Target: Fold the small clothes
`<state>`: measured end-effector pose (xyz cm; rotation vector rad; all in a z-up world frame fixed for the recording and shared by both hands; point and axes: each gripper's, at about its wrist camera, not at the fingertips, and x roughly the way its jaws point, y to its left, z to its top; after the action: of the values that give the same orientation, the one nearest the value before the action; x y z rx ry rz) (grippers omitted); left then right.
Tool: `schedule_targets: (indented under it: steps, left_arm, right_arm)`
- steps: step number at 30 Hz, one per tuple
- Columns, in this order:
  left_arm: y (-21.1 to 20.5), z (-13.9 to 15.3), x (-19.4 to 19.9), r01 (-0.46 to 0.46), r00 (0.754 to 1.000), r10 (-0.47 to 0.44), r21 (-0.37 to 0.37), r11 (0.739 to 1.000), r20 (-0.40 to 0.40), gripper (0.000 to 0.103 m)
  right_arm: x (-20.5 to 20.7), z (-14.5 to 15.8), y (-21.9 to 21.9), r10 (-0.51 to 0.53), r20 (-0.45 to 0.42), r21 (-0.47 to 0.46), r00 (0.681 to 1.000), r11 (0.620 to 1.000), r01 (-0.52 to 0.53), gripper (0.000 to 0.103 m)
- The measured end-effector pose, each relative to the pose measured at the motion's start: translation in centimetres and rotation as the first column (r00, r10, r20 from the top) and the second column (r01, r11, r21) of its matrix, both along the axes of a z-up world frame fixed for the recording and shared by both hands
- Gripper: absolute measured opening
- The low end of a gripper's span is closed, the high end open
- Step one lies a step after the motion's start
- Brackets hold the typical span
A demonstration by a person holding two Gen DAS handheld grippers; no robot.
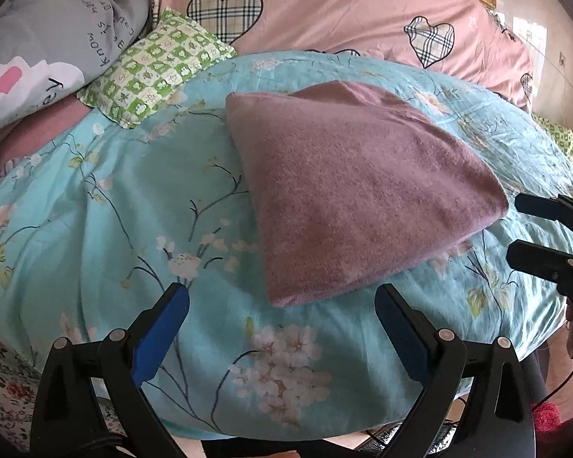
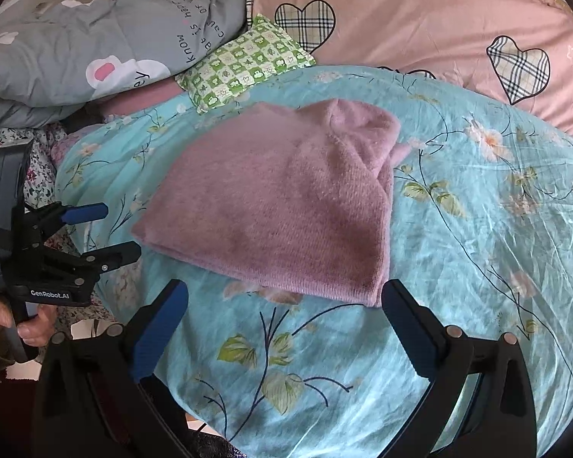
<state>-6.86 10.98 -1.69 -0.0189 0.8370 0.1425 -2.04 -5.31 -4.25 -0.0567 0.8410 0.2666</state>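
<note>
A mauve knitted garment (image 1: 359, 187) lies folded into a compact bundle on the turquoise floral quilt (image 1: 107, 206). In the left wrist view my left gripper (image 1: 282, 305) hovers open just short of the bundle's near corner, nothing between its blue pads. The right gripper (image 1: 515, 229) shows at the right edge, open, beside the bundle's right corner. In the right wrist view the folded garment (image 2: 279, 206) lies ahead of my open right gripper (image 2: 284, 301), its near edge just beyond the fingertips. The left gripper (image 2: 114, 231) stands open at the left, clear of the cloth.
A green checked small pillow (image 1: 156, 68) lies behind the garment to the left. A grey printed pillow (image 1: 46, 53) and a pink duvet with plaid hearts (image 1: 363, 15) fill the back. A hand (image 2: 30, 324) grips the left tool's handle. The quilt (image 2: 477, 229) spreads right.
</note>
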Motion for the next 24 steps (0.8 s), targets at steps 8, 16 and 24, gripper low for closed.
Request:
schedule_targets:
  steps: [8,16,24]
  left_arm:
    - [-1.3,-1.0,0.7,0.034,0.998,-0.033,0.014,0.999,-0.050,0.098]
    - [-1.6,-1.5,1.0,0.054,0.995,-0.053,0.009,0.999,-0.084,0.098]
    - [-1.6,-1.2,1.3,0.051,0.996,-0.051,0.004,0.999,-0.078,0.098]
  right_arm:
    - [0.4,-0.4,0.4,0.016,-0.014,-0.015,1.000,1.000,-0.016,0.101]
    - [1.0,-0.4,0.4,0.011,-0.023,-0.014,1.000,1.000,-0.011,0.101]
    - [1.3,-0.4,0.0,0.009,-0.025,-0.008,1.000,1.000,-0.009,0.102]
